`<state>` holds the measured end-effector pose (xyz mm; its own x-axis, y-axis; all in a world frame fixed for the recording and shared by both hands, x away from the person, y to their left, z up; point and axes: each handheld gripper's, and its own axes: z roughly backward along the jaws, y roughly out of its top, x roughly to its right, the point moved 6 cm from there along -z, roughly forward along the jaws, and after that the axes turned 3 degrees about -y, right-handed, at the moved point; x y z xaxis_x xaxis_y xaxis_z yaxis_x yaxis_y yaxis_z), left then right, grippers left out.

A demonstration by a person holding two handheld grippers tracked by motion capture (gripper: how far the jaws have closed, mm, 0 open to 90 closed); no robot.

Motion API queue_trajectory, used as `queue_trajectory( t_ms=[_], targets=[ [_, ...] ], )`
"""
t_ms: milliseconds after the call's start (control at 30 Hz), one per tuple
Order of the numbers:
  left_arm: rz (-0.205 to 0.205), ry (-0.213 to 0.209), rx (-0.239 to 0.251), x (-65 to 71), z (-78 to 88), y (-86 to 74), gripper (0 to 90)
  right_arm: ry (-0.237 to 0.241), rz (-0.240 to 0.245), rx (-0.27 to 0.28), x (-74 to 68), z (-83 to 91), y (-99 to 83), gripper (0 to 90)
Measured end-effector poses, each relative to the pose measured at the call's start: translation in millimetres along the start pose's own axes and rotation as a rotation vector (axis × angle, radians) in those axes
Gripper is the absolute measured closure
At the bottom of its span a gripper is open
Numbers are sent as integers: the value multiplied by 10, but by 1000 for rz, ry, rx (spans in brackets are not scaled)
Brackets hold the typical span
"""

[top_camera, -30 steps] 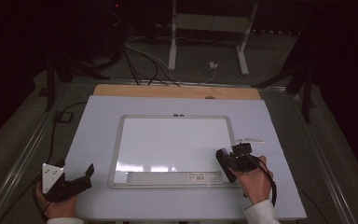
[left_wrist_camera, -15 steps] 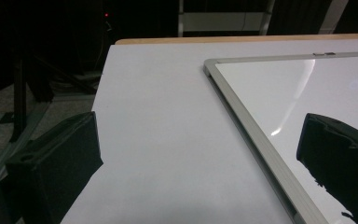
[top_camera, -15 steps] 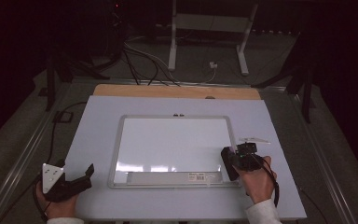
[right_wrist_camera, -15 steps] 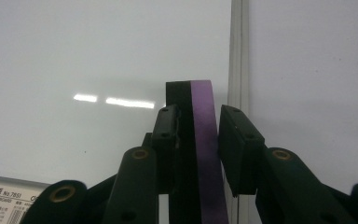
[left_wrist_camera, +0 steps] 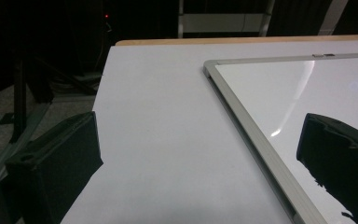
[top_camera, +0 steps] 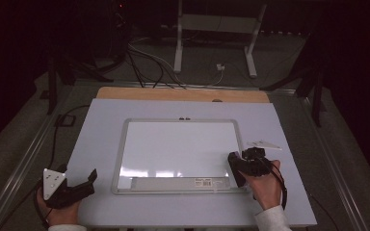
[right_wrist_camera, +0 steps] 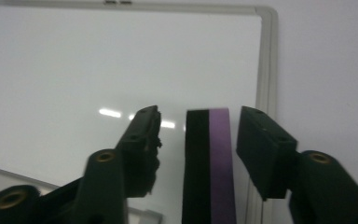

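The rectangular whiteboard (top_camera: 178, 147) has a glossy white face that mirrors lamp glints, framed in matt silver metal-looking edging. Beneath it the pale lavender tabletop sheet (top_camera: 101, 134) looks smooth and matt, with a strip of light bare wood (top_camera: 183, 94) at its far edge. The black-and-purple eraser block (right_wrist_camera: 209, 163) looks soft, felt-like and dull. The right gripper (right_wrist_camera: 198, 140) has matt black plastic jaws, one pad frayed.

bare table (top_camera: 101, 125) left of whiteboard (top_camera: 178, 149); eraser (right_wrist_camera: 208, 163) stands between the tongs
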<state>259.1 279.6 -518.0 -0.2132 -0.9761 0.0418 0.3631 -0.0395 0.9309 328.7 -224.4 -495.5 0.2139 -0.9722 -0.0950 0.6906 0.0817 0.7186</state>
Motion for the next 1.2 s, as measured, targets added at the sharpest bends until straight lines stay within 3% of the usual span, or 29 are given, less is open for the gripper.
queue_trajectory(
  t_ms=[400, 567, 733, 933, 1200],
  targets=[
    [0, 0, 1, 0, 3, 1, 4, 84, 56, 151, 55, 128, 103, 225],
    [4, 1, 7, 2, 10, 10, 4, 93, 115, 212, 85, 198, 97, 162],
    [2, 0, 10, 8, 13, 14, 4, 76, 167, 281, 143, 271, 52, 154],
    [2, -1, 14, 9, 19, 20, 4, 96, 180, 356, 209, 401, -3, 149],
    [-1, -8, 30, 31, 40, 47, 4, 131, 173, 407, 301, 483, -165, 141]
  ],
)
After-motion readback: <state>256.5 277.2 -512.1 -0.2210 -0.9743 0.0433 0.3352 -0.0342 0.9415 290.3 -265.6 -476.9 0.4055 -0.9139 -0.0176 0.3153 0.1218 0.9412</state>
